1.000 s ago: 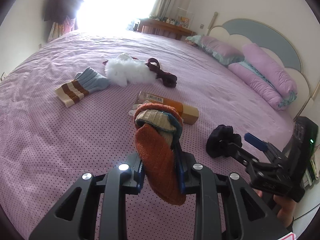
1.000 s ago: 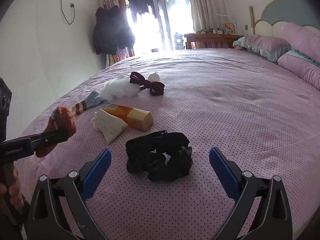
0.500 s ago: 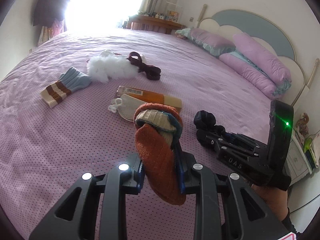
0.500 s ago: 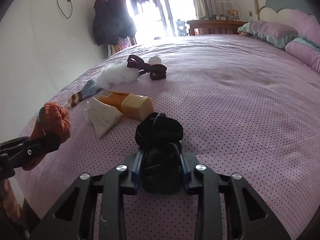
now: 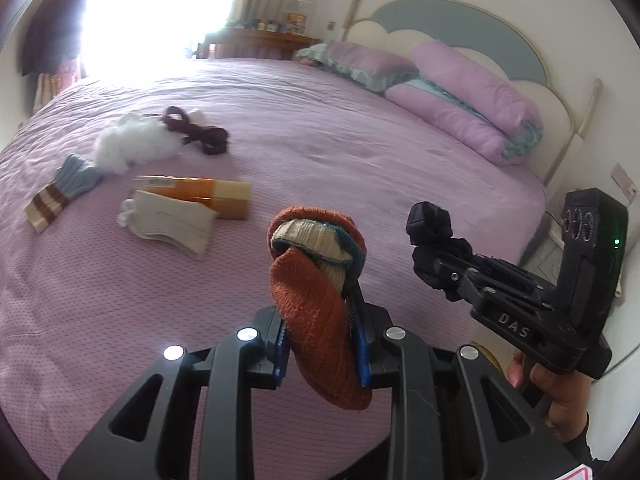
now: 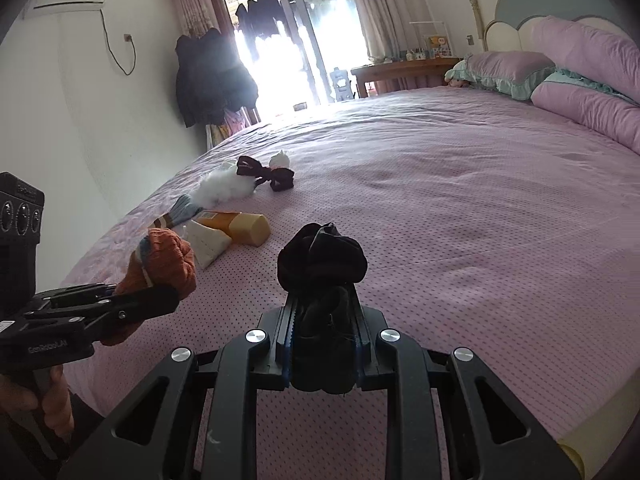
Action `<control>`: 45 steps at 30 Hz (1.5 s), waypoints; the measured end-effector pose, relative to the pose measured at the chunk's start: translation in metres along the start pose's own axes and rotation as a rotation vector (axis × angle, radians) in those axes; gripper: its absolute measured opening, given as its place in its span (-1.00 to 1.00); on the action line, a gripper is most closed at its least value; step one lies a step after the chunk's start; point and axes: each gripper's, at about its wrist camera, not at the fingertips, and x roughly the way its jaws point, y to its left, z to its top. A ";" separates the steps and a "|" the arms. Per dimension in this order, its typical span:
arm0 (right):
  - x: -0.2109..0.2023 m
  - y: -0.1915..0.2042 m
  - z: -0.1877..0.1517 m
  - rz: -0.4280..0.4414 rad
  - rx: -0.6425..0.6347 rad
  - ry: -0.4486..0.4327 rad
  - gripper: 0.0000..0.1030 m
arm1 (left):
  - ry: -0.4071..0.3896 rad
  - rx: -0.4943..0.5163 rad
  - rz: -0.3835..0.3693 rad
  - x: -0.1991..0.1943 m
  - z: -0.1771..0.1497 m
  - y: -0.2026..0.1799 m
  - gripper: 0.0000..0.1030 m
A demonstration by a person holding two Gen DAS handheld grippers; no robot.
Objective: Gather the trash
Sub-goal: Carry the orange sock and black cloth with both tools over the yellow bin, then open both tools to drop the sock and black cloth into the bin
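My left gripper (image 5: 322,344) is shut on a rolled orange sock (image 5: 316,280) and holds it above the purple bed; it also shows in the right wrist view (image 6: 166,264). My right gripper (image 6: 322,344) is shut on a black sock bundle (image 6: 322,264), lifted off the bed; it shows in the left wrist view (image 5: 430,224) too. On the bed lie an orange tube (image 5: 196,192), a cream sock (image 5: 168,220), a striped blue sock (image 5: 60,192), a white fluffy piece (image 5: 136,146) and a dark bow (image 5: 200,132).
The purple bedspread (image 6: 460,208) fills both views. Pillows (image 5: 472,100) and the headboard (image 5: 460,20) stand at the right. A coat rack (image 6: 212,76) and a bright balcony door (image 6: 288,52) are at the far end, beside a wooden desk (image 6: 400,70).
My right gripper closed on the black sock bundle and lifted it off the bed. My left gripper kept hold of the orange sock and swung a little to the right.
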 end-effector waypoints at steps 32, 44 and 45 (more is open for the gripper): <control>-0.198 -0.165 -0.211 -0.487 0.499 0.116 -0.58 | 0.506 0.418 -0.382 0.152 -0.148 -0.272 -0.49; -0.187 -0.183 -0.251 -0.509 0.572 0.233 -0.57 | 0.645 0.483 -0.446 0.189 -0.198 -0.298 0.66; -0.185 -0.184 -0.253 -0.512 0.569 0.244 -0.57 | 0.653 0.488 -0.441 0.190 -0.199 -0.298 0.66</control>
